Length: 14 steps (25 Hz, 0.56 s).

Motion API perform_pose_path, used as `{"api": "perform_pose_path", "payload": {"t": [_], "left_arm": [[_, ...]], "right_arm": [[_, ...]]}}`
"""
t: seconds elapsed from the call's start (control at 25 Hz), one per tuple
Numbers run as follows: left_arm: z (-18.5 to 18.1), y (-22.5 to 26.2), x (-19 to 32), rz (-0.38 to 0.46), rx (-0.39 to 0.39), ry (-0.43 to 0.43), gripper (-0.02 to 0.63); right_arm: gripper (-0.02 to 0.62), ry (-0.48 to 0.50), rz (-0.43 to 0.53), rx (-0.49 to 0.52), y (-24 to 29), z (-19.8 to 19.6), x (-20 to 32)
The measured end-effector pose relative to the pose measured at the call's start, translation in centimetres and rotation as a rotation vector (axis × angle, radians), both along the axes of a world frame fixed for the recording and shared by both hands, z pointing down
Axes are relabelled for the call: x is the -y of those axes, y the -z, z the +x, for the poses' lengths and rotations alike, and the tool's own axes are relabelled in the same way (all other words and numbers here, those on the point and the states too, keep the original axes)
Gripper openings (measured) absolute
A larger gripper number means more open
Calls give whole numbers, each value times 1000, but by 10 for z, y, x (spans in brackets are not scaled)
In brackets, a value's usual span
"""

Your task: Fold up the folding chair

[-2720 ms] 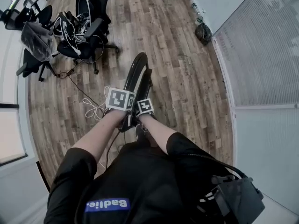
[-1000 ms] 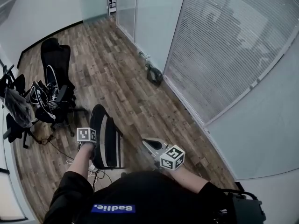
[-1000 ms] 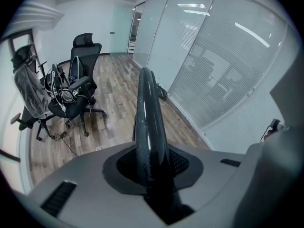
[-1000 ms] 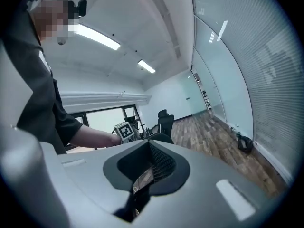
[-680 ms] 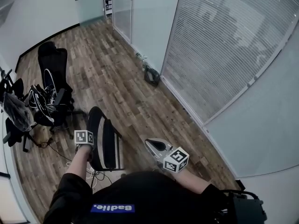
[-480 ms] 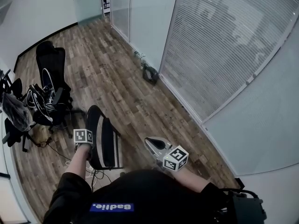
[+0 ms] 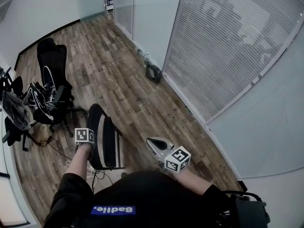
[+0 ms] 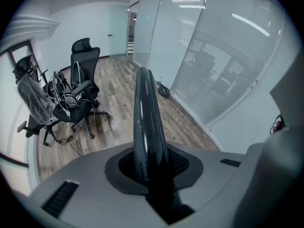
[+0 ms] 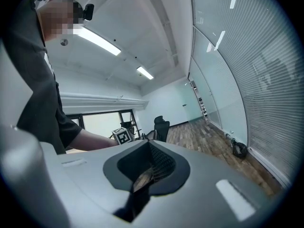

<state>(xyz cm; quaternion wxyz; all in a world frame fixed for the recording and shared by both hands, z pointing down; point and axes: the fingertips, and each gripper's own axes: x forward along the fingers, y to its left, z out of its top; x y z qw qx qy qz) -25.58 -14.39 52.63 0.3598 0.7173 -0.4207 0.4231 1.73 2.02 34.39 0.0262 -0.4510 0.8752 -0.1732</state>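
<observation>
The black folding chair (image 7: pixel 107 139) is folded flat and stands on edge on the wood floor at the person's left side. My left gripper (image 7: pixel 90 145) is shut on its top rim. In the left gripper view that rim (image 8: pixel 144 122) runs as a thin dark bar straight out from between the jaws of the left gripper (image 8: pixel 153 177). My right gripper (image 7: pixel 153 142) is held out to the right of the chair, apart from it. The right gripper (image 9: pixel 148 174) is shut with nothing between its pads, pointing roughly level into the room.
Black office chairs draped with cables (image 7: pixel 50 96) stand to the left, also visible as office chairs (image 8: pixel 71 103). A glass wall with blinds (image 7: pixel 228 56) runs along the right, with a dark bag (image 7: pixel 153 73) at its foot. A white cable (image 7: pixel 78 165) lies on the floor by the folding chair.
Since the earliest frame the right gripper has left the chair and swung out to the right. The left gripper stays on the rim. The head view has lifted toward the glass wall.
</observation>
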Motion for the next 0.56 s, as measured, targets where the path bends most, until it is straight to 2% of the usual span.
{"api": "perform_pose_path", "payload": {"t": [0.56], "left_arm": [[-3,-8,3,11,6,-6,78]], "right_arm": [[2,-8,-11,-1,-12,-1,-3]]}}
